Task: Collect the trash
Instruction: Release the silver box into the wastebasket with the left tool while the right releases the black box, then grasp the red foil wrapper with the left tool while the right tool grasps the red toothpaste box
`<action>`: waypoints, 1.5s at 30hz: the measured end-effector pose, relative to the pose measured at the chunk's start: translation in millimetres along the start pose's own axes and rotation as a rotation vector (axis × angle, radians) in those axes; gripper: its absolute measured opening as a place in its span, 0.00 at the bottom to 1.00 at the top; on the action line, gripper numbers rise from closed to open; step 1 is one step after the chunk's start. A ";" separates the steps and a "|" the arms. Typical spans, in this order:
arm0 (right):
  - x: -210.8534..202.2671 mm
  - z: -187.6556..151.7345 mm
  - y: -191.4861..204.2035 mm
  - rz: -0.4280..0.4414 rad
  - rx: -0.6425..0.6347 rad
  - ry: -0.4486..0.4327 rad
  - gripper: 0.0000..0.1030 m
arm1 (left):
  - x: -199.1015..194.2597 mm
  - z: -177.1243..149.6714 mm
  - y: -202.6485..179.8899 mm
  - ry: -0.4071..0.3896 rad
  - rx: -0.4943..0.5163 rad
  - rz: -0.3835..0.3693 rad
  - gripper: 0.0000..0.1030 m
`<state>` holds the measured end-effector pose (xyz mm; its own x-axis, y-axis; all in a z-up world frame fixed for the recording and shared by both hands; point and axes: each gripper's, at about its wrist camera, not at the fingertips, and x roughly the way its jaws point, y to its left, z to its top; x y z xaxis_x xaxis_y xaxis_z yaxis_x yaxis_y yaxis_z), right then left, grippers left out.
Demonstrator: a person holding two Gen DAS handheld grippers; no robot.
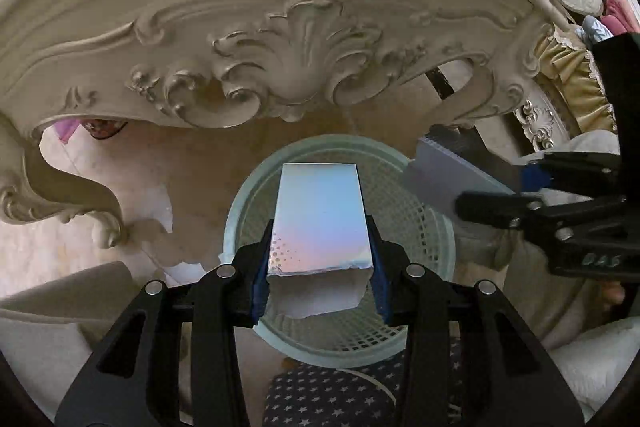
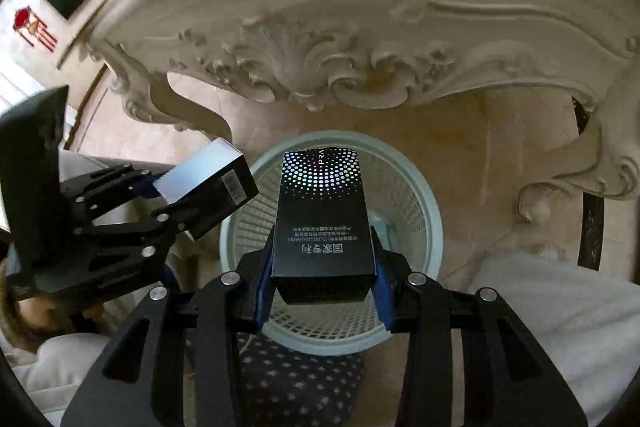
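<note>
My left gripper (image 1: 320, 283) is shut on a silver iridescent box (image 1: 320, 219), held above a pale green mesh waste basket (image 1: 420, 227). My right gripper (image 2: 324, 287) is shut on a black box with dots and Chinese print (image 2: 322, 219), also above the basket (image 2: 408, 195). In the left wrist view the right gripper (image 1: 532, 187) comes in from the right with its box (image 1: 444, 171) over the basket's rim. In the right wrist view the left gripper (image 2: 160, 195) shows at left with its box (image 2: 208, 179).
A carved cream table apron (image 1: 280, 67) and its curled legs (image 2: 592, 163) hang over the basket on a beige tiled floor. A star-patterned dark cushion (image 1: 328, 399) lies below the basket. White cloth (image 2: 560, 307) lies at the right.
</note>
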<state>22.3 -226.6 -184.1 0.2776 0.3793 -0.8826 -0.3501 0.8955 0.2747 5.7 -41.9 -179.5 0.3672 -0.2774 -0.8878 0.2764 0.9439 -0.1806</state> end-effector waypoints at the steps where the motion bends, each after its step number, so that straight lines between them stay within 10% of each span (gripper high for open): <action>1: 1.5 -2.1 1.9 -0.011 -0.007 0.005 0.40 | 1.9 -1.6 1.1 0.005 -0.003 -0.006 0.57; 3: 3.9 -5.7 8.3 -0.067 -0.020 0.004 0.60 | 2.8 -4.4 -0.2 -0.001 -0.013 0.035 0.86; 10: -15.8 -8.7 -5.0 -0.056 0.003 -0.040 0.62 | -12.6 -5.5 4.9 -0.057 -0.035 0.090 0.87; 23: -145.0 128.8 -26.1 -0.102 -0.059 -0.561 0.62 | -134.9 128.8 28.4 -0.518 -0.046 0.174 0.87; 31: -109.2 233.8 -48.7 -0.061 -0.061 -0.502 0.62 | -99.3 207.6 62.1 -0.464 -0.113 0.099 0.87; 45: -64.6 307.9 -43.8 -0.236 -0.146 -0.366 0.62 | -70.9 237.4 89.3 -0.391 -0.182 0.127 0.87</action>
<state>295.1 -218.6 -21.7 0.6532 0.2500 -0.7147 -0.3545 0.9351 0.0031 215.2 19.5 -32.2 0.7057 -0.1710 -0.6876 0.0592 0.9813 -0.1833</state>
